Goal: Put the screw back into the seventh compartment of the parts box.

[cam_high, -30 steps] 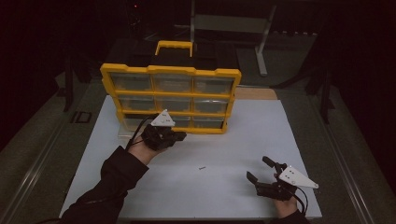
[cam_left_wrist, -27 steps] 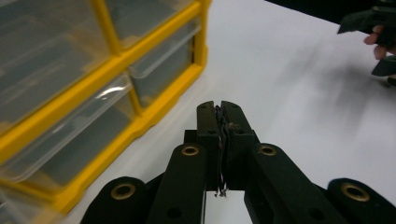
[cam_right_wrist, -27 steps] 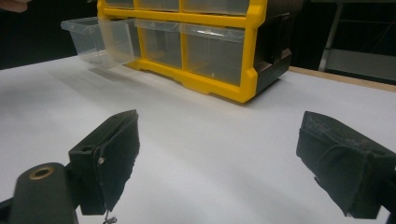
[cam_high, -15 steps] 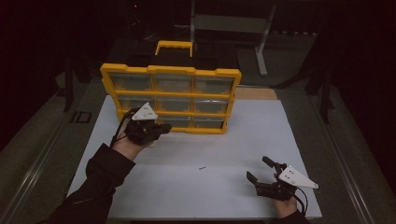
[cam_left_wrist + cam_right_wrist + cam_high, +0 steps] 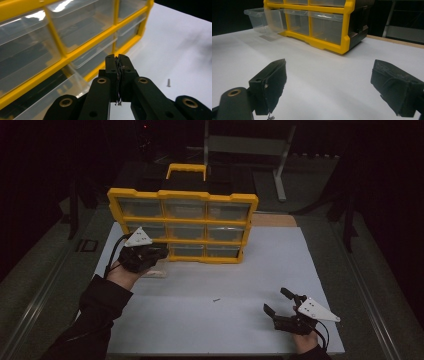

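Standing upright at the far side of the white table (image 5: pixel 250 330): yellow drawer cabinet (image 5: pixel 182 225), nine clear compartments. Bottom-left drawer (image 5: pixel 262 18) pulled partway out; the right gripper view shows this clearly, while the high view has it mostly behind the hand. Left gripper (image 5: pixel 117 65): jaws pressed together, nothing visible between them, just beside the pulled drawer. Right gripper (image 5: pixel 279 304): jaws spread wide, resting low at the table's near right, well apart from the cabinet. Small screw (image 5: pixel 216 299) lying loose mid-table.
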{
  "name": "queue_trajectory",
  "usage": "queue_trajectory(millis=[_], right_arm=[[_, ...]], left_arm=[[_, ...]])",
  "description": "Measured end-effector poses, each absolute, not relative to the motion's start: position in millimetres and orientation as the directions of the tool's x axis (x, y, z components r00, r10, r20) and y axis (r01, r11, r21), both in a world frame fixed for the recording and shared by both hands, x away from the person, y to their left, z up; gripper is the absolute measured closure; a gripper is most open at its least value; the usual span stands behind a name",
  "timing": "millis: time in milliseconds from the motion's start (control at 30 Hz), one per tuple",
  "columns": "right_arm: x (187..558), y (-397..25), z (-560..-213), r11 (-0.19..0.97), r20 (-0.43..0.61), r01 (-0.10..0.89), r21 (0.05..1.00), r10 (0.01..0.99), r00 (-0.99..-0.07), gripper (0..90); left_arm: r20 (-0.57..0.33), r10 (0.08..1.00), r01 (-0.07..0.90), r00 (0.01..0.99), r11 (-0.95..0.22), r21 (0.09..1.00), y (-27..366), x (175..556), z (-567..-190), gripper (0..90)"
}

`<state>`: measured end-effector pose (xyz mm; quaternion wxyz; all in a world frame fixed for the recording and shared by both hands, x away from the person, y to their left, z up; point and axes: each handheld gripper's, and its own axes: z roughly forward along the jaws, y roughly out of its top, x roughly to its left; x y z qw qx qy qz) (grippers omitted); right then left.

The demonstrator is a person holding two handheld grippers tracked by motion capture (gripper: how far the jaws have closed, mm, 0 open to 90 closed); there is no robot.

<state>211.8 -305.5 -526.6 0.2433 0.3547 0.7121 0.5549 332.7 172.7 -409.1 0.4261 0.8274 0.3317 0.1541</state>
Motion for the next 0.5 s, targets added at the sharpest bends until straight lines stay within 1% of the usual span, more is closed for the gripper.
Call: queue_trajectory(millis=[500], right_arm=[[212.1, -304.9, -527.4, 0.135, 0.048, 0.240, 0.961, 0.775, -0.631, 13.2]], left_arm=[[-0.019, 0.755, 0.461, 0.655, -0.381, 0.801, 191.6, 334.1, -420.4, 86.5]])
